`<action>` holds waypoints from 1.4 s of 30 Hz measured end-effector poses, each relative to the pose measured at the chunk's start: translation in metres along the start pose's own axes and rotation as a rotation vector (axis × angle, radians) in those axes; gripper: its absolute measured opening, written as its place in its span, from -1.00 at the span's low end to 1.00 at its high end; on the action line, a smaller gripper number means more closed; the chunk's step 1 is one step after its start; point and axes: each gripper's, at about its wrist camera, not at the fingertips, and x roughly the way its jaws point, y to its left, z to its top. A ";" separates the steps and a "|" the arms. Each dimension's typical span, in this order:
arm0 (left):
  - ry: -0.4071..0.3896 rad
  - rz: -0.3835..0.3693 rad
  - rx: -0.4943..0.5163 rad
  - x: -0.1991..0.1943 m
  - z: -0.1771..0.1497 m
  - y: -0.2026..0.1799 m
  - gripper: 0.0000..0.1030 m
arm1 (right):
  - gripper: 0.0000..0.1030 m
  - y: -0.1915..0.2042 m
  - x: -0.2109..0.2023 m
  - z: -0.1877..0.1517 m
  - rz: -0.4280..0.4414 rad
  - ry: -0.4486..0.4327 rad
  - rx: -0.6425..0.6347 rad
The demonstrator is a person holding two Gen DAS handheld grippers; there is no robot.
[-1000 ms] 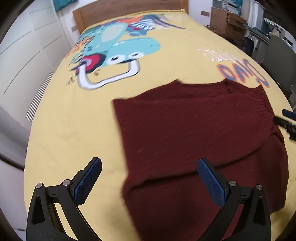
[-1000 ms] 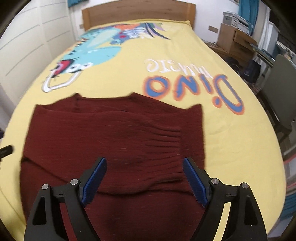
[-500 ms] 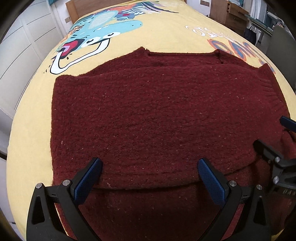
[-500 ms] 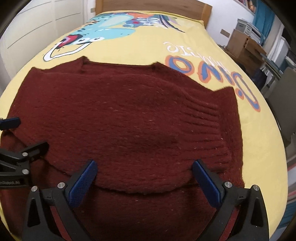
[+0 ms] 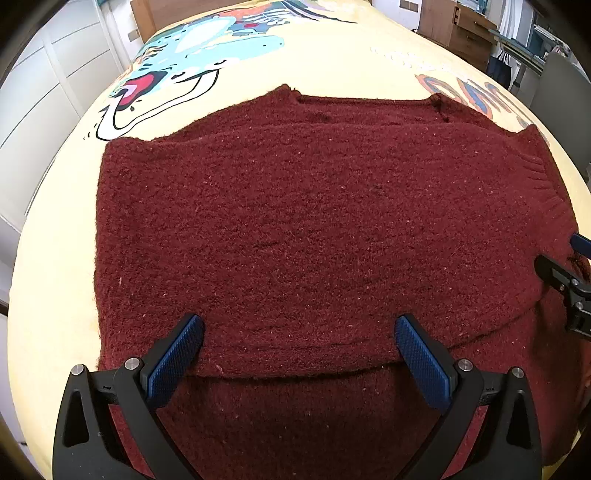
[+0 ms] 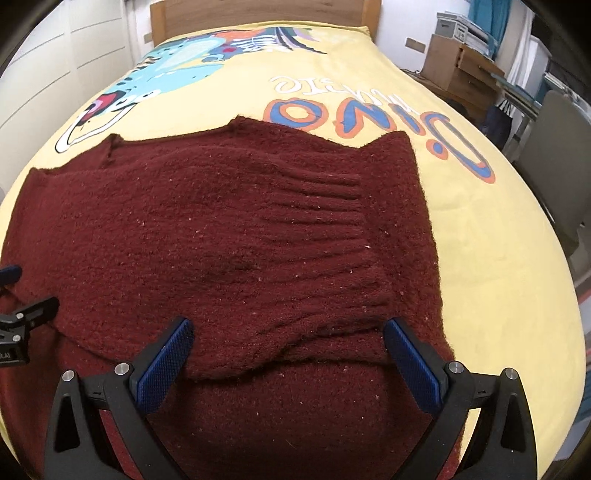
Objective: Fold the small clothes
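- A dark red knit sweater [image 5: 314,229] lies flat on a bed w/ a yellow blanket [image 6: 491,236].
- Blanket has a blue cartoon dino [image 5: 207,44] & big "Dino" letters [image 6: 369,118] printed on it.
- Sweater sits near the foot end of the bed, in the middle, its neck side facing the wood headboard [image 6: 258,11].
- A sleeve w/ ribbed cuff [image 6: 317,214] is folded across the sweater's body; its edge makes a line just in front of both tools.
- Left hand-held gripper [image 5: 299,350]: blue pads wide apart, low over the sweater, nothing pinched btwn them. Tips are right at the folded edge; can't tell if they touch the knit.
- Right hand-held gripper [image 6: 288,347]: pads wide apart too, low over the folded sleeve edge, nothing clamped.
- Each tool shows at the side of the other's view, so they're near each other, side by side.
- Wood drawers [image 6: 461,70] & a grey chair [image 6: 557,155] stand to the right of the bed; white closet doors [image 5: 48,92] on the left.
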 end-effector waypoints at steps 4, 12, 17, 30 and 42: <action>0.031 -0.019 -0.014 -0.004 0.001 0.004 0.99 | 0.99 0.000 -0.006 0.000 0.004 0.013 0.015; 0.061 -0.106 -0.060 -0.046 -0.017 0.021 0.98 | 0.99 -0.012 -0.051 -0.011 0.025 0.006 0.038; 0.042 -0.093 -0.069 -0.076 -0.035 0.026 0.98 | 0.99 -0.024 -0.091 -0.034 0.040 -0.015 0.088; 0.161 -0.044 -0.123 -0.090 -0.107 0.051 0.98 | 0.99 -0.054 -0.122 -0.109 0.040 0.086 0.159; 0.334 -0.059 -0.160 -0.057 -0.158 0.057 0.97 | 0.99 -0.051 -0.083 -0.164 0.088 0.275 0.180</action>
